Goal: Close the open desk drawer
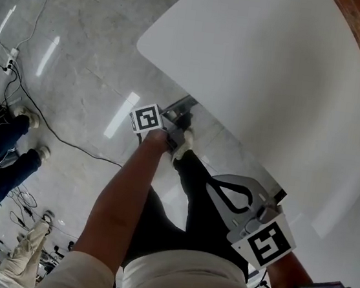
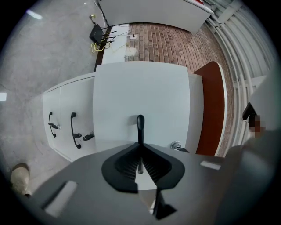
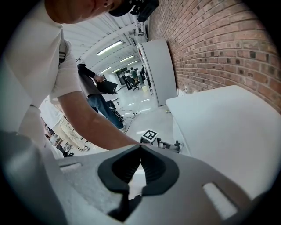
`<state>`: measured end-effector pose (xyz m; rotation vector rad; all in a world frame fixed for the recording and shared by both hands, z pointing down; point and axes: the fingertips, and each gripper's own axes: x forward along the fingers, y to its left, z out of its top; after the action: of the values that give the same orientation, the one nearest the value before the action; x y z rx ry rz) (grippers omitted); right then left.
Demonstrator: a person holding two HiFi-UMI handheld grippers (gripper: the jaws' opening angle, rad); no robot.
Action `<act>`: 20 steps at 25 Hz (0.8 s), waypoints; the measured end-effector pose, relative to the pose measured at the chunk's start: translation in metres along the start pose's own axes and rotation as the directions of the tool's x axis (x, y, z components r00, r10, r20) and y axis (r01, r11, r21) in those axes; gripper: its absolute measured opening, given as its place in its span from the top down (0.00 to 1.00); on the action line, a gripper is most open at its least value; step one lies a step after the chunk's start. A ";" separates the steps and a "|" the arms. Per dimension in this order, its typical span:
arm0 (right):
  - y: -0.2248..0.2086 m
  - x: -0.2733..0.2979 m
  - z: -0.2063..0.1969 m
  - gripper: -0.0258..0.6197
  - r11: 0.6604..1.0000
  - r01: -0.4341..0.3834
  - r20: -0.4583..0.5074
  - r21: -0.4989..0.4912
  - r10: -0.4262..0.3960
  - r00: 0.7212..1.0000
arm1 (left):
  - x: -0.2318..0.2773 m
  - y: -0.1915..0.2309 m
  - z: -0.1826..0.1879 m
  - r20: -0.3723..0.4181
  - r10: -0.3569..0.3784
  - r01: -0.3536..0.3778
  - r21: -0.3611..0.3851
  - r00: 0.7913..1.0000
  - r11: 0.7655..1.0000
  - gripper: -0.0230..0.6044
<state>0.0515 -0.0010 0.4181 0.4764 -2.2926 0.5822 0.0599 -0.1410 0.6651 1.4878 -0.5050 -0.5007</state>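
Note:
A white drawer front (image 2: 140,92) fills the left gripper view and seems to stand forward of the cabinet fronts on its left. My left gripper (image 2: 140,151) is shut on its upright black handle (image 2: 140,125). In the head view that gripper (image 1: 177,121) reaches under the edge of the white desk top (image 1: 267,72), its marker cube (image 1: 147,118) facing up. My right gripper (image 1: 223,186) hangs by the person's legs, below the desk edge. It is shut (image 3: 140,147) with nothing between the pads and touches nothing.
Two more black handles (image 2: 73,130) sit on the fronts to the left, and a round lock (image 2: 176,145) lies low on the right. A red-brown panel (image 2: 215,105) and brick wall (image 3: 219,39) flank the desk. Cables (image 1: 29,99) and other people's legs (image 1: 3,151) occupy the floor.

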 end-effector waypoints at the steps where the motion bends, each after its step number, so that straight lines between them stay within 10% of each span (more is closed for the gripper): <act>1: -0.001 -0.001 -0.001 0.96 1.000 0.001 -0.001 -0.003 -0.001 1.000 | 0.004 -0.001 0.001 -0.001 -0.004 0.004 0.002 1.000 1.000 0.93; 20: -0.009 0.000 -0.003 0.96 1.000 0.017 0.000 0.001 -0.017 1.000 | 0.041 -0.010 0.005 -0.032 -0.038 0.039 0.031 0.999 0.999 0.92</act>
<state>0.0571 -0.0067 0.4221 0.4959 -2.2862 0.5756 0.0892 -0.1698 0.6558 1.5355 -0.4619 -0.5007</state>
